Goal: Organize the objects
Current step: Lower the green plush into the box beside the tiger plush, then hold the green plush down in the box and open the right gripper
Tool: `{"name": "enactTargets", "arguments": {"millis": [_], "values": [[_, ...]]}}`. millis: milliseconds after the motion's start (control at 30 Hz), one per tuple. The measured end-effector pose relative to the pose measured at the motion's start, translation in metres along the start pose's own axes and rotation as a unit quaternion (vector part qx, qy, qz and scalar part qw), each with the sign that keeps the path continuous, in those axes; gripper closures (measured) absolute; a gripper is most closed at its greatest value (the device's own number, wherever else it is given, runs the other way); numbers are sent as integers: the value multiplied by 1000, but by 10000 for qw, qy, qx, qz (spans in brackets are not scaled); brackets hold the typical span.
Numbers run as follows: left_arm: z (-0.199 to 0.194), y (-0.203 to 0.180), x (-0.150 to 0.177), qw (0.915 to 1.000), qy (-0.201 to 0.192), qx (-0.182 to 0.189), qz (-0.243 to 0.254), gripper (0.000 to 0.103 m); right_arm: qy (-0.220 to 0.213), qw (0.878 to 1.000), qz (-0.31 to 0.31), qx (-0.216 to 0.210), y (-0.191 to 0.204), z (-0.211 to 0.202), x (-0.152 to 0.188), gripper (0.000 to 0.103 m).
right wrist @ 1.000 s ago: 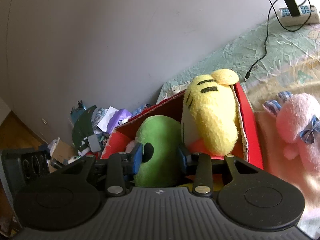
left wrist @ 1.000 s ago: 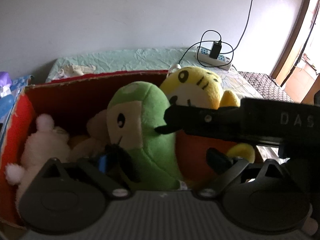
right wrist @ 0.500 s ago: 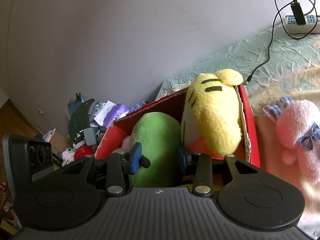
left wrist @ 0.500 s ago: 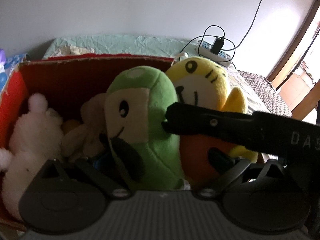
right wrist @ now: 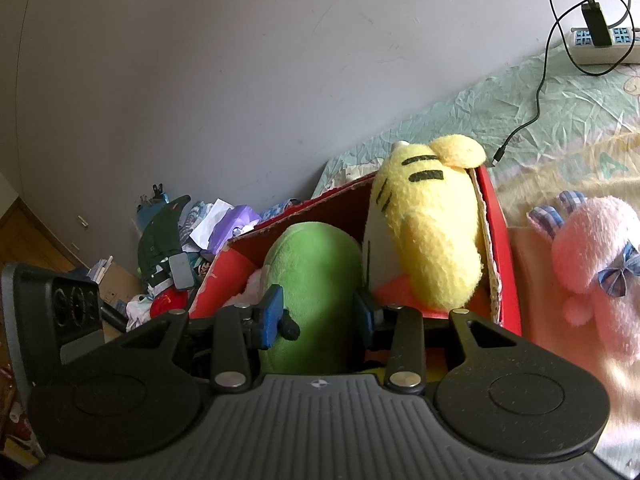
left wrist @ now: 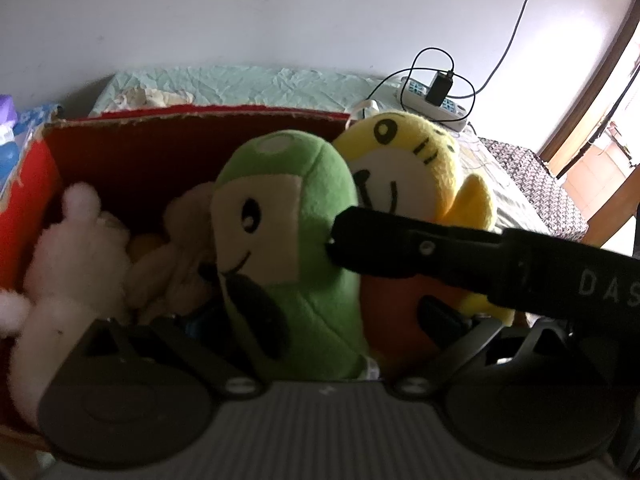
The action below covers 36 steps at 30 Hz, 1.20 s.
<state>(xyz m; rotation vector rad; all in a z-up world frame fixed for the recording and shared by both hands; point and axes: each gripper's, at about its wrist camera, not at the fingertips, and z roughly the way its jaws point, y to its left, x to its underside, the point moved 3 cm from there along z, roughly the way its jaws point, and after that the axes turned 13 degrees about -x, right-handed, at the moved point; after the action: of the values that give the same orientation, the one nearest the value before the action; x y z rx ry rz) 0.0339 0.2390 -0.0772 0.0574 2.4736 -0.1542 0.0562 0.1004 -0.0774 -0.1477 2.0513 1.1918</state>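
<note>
A red cardboard box (right wrist: pixel 498 236) sits on the bed's green sheet (right wrist: pixel 520 120) and holds a yellow tiger plush (right wrist: pixel 436 236) against its right wall, a green plush (right wrist: pixel 316 276) upright beside it, and a white plush (left wrist: pixel 60 264) at the left end. The right gripper (right wrist: pixel 318 316) pinches the green plush, its blue pads (right wrist: pixel 272 316) pressed into both flanks. The left gripper (left wrist: pixel 320 320) straddles the same toy low down; whether its fingers press I cannot tell.

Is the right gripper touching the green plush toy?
Touching. In the right wrist view the right gripper has its blue pads pressed against both sides of the green plush toy, which stands in the red cardboard box.
</note>
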Motion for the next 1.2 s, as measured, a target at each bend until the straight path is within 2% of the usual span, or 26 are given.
{"name": "enactTargets", "arguments": {"millis": [667,1200], "values": [[-18,-10,4,9989,-112,-414,207,3,7,10000,-27,0,10,-15,10,62],[-28,-13,14,9981,-67,-613,30,2,-99,9999,-52,5,13,-26,14,62]]}}
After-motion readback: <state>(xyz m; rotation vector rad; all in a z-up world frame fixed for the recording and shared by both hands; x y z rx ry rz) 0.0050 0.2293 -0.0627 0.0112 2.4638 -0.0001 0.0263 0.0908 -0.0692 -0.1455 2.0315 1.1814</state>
